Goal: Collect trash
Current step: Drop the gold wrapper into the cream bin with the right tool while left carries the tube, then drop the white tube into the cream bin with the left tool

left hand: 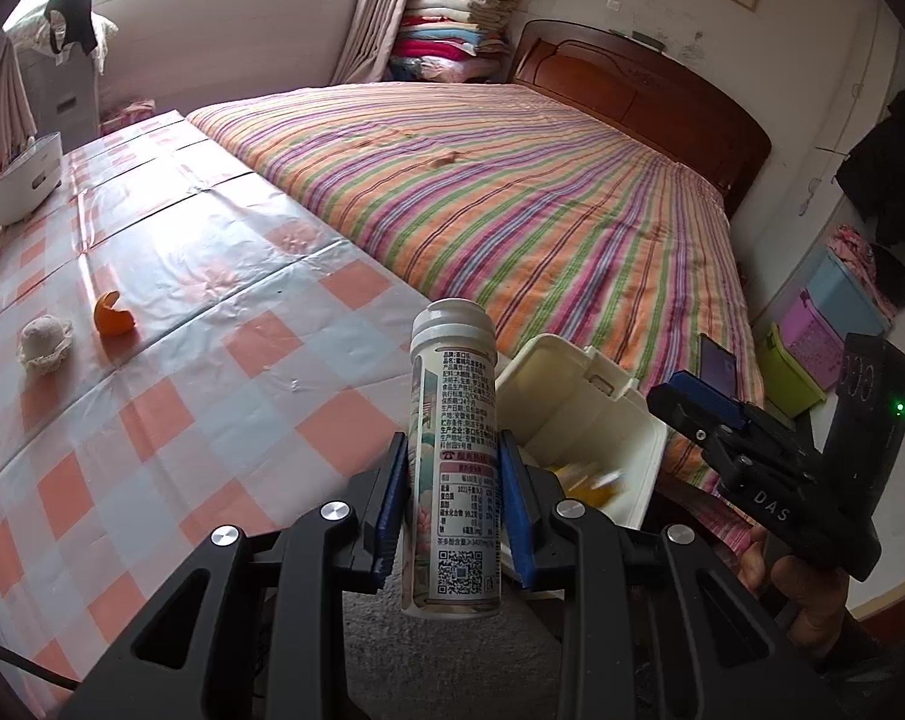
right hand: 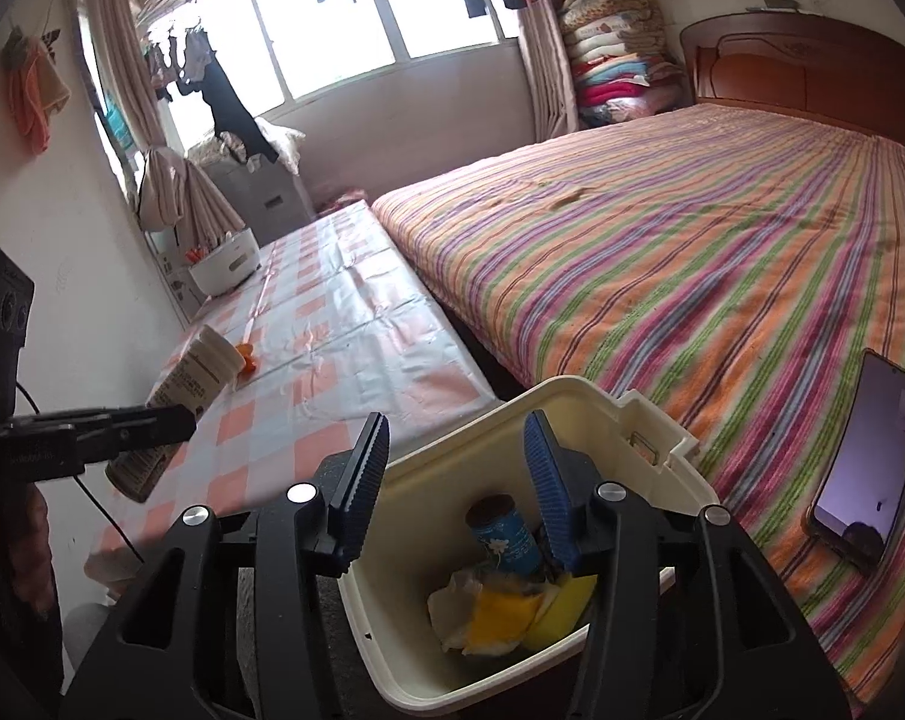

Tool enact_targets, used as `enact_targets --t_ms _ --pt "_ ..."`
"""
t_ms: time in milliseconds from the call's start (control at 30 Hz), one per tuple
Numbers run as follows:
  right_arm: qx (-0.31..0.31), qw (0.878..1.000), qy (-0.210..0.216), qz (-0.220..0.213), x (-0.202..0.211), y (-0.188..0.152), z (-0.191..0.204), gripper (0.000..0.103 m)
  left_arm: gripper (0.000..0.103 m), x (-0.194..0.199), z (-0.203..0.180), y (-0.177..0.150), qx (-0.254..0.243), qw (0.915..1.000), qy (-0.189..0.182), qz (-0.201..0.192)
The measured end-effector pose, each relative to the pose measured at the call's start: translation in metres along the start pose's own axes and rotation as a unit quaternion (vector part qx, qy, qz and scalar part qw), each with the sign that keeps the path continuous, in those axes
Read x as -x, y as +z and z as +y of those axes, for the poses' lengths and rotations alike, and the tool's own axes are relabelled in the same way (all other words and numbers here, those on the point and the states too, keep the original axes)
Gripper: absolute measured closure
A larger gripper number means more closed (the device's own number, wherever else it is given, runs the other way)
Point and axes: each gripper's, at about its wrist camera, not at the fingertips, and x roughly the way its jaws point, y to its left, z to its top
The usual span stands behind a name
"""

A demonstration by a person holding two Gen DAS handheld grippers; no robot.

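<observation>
A white cylindrical plastic bottle with a printed label is gripped upright between the blue-padded jaws of the left gripper, near the edge of the tabletop covered with a pink-and-white checked cloth. A cream rectangular plastic bin is seen just beside the bottle, beyond the tabletop's edge and next to the striped bed. Yellow and white scraps and a blue-labelled cardboard tube lie inside the bin. The right gripper is held over the bin with its jaws spread wide and nothing between them. A piece of orange peel and a crumpled cream paper cup liner rest on the tabletop, well apart from the bin. A white oval container stands at the tabletop's far end. A dark smartphone lies propped on the bed.
</observation>
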Motion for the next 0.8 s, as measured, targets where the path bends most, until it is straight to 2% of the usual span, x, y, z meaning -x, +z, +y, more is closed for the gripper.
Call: enact_targets --t_ms 300,367,567,733,767,800 --pt "-0.038 0.997 -0.016 -0.063 0.033 0.020 -0.027 0.049 0.075 -0.017 -0.033 0.003 -0.028 0.9990 -0.030 0.018" --pt "-0.040 0.997 -0.019 -0.071 0.036 0.020 -0.029 0.046 0.075 -0.024 -0.041 0.003 -0.034 0.9983 -0.037 0.028" --pt "-0.048 0.995 -0.024 -0.082 0.039 0.020 -0.039 0.045 0.075 -0.044 -0.062 0.004 -0.054 0.9959 -0.054 0.049" --pt "-0.052 0.994 -0.030 -0.089 0.044 0.020 -0.046 0.045 0.073 -0.051 -0.077 0.008 -0.063 0.9947 -0.066 0.049" --pt "-0.053 0.994 -0.031 -0.090 0.044 0.019 -0.047 0.045 0.065 -0.051 -0.080 0.009 -0.063 0.9945 -0.069 0.047" --pt "-0.054 0.994 -0.031 -0.091 0.045 0.020 -0.048 0.045 0.049 -0.051 -0.081 0.010 -0.062 0.9945 -0.071 0.045"
